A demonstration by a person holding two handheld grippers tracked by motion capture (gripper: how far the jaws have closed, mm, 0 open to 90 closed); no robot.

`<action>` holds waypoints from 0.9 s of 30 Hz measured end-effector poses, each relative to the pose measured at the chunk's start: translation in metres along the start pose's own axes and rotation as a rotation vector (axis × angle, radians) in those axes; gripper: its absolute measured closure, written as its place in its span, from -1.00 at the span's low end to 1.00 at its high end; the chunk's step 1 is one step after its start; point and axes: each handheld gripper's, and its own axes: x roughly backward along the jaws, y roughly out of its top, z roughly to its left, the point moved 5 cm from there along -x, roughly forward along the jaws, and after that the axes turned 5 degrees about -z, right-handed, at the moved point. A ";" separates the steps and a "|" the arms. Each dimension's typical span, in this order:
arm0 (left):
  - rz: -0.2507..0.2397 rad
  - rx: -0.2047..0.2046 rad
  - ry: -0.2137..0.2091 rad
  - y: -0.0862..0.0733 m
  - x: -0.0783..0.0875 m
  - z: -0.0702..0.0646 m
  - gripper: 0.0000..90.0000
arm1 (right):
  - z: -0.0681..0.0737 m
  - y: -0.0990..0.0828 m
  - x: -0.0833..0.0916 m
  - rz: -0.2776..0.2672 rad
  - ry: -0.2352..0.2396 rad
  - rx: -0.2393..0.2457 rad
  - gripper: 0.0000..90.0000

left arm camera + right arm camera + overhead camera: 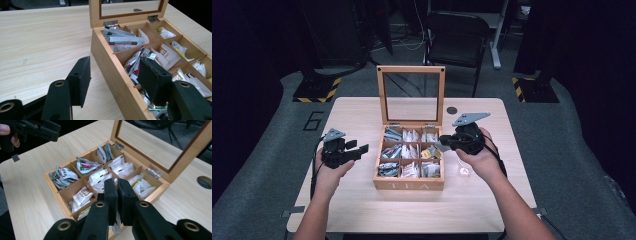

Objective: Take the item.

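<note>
Left gripper (362, 149) hovers, jaws apart and empty, beside the wooden tea box (409, 185) at table centre. Right gripper (443, 145), above the box's right compartments, pinches a thin pale sachet (116, 226), seen between its jaws. Bare table (357, 210) surrounds the box.

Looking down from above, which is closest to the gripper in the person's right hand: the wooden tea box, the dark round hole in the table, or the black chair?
From the right gripper:
1. Wooden tea box, beside it.
2. Dark round hole, behind it.
3. Black chair, beyond the table.
</note>
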 end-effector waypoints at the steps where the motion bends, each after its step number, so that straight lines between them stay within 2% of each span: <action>1: 0.000 0.000 0.001 0.000 0.000 0.000 -0.03 | -0.002 0.000 0.002 0.000 -0.006 -0.004 0.91; 9: -0.005 0.006 0.007 -0.001 0.000 0.002 -0.03 | -0.017 0.000 0.018 -0.007 -0.050 -0.017 0.91; 13: 0.002 0.007 0.004 -0.001 0.000 0.002 -0.03 | -0.028 -0.003 0.027 -0.005 -0.079 -0.029 0.91; 14: 0.005 0.007 0.005 -0.002 0.000 0.002 -0.03 | -0.033 -0.005 0.032 -0.005 -0.093 -0.045 0.91; 18: 0.009 0.007 0.005 -0.002 -0.001 0.003 -0.03 | -0.041 -0.009 0.038 -0.003 -0.119 -0.048 0.91; 22: 0.012 0.013 0.004 -0.003 0.000 0.003 -0.04 | -0.047 -0.016 0.042 0.013 -0.148 -0.047 0.91; 26: 0.000 0.009 0.011 -0.003 -0.002 0.003 -0.04 | -0.050 -0.023 0.044 0.024 -0.158 -0.054 0.91; 27: 0.009 0.008 0.006 -0.003 -0.001 0.003 -0.04 | -0.050 -0.024 0.044 0.025 -0.159 -0.053 0.91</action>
